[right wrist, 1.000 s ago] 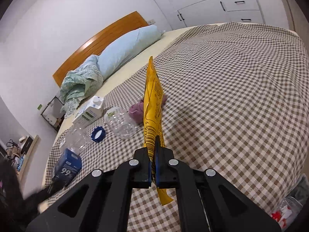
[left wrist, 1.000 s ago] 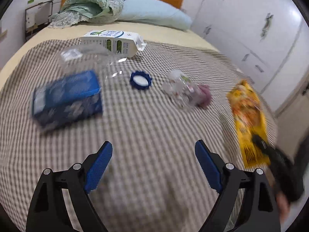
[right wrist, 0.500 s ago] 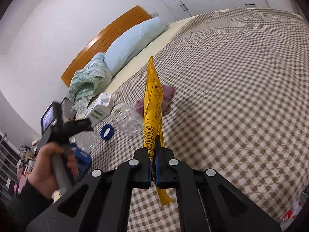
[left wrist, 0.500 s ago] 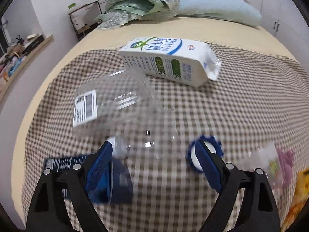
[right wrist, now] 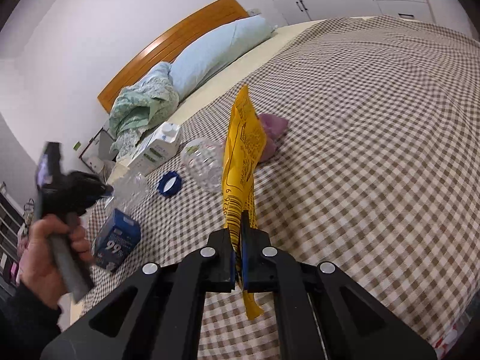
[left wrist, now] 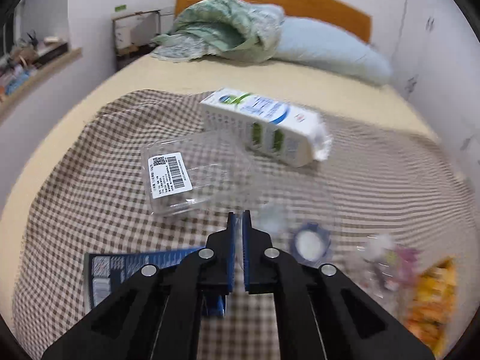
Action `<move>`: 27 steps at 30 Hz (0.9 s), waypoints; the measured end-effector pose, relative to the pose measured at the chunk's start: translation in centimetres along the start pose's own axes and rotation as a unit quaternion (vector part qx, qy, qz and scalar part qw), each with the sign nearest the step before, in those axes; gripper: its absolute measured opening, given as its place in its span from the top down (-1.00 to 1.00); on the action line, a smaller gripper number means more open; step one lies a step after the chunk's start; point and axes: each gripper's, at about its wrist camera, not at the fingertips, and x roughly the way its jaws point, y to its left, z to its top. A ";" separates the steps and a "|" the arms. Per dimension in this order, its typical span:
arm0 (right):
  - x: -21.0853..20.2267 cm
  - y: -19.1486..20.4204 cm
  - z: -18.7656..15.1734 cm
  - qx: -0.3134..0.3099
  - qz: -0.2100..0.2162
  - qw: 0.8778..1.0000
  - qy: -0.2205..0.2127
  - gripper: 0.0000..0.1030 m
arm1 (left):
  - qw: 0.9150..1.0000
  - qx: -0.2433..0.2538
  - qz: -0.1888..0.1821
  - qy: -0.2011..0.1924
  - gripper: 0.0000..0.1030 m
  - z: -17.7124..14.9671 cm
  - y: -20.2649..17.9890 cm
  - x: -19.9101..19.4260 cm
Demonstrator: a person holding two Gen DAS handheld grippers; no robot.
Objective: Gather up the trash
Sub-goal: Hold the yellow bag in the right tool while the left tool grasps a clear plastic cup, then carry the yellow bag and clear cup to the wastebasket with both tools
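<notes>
Yellow crinkled-foil snack wrapper [right wrist: 243, 156] is already collected: the right tool [right wrist: 239, 240] has its jaws clamped flat on the barcode end. The wrapper's long axis runs straight on from the tool, with the far end raised toward the headboard and a short tail hanging below the jaws, clear of the brown-and-white checked bedspread [right wrist: 375, 150]. We judge the step in hand to be the second pickup. The left tool [left wrist: 239, 234] has just been closing, and its jaws stand almost together at the near flap of the clear plastic clamshell box [left wrist: 180, 177] with the barcode label. A thin pale sheet seems pinched between them, though blur keeps us from being sure. The box lies on the bed with its long side across the view, just in front of the white milk carton [left wrist: 270, 129]. Next we would lift gently, since such thin plastic can buckle or slip, then carry both pieces to a bin we cannot see.
</notes>
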 end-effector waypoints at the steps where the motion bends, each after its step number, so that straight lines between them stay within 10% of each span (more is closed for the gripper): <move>1: 0.1 0.3 -0.1 -0.002 0.002 1.000 0.002 0.95 | 1.000 0.005 -0.007 -0.003 0.98 0.0 0.2 -1.0; 11: -7.7 3.2 -1.7 -0.051 0.030 0.998 -0.034 0.95 | 0.990 0.041 -0.134 -0.025 0.98 -5.2 2.2 -18.0; 15: -13.9 2.0 -4.4 -0.149 -0.037 0.988 -0.035 0.95 | 0.983 0.055 -0.177 -0.012 0.98 -10.4 1.6 -22.8; 27: -31.3 -16.4 -9.9 -0.210 -0.213 0.954 0.012 0.95 | 0.929 0.193 -0.305 0.079 0.98 -30.5 -13.4 -27.9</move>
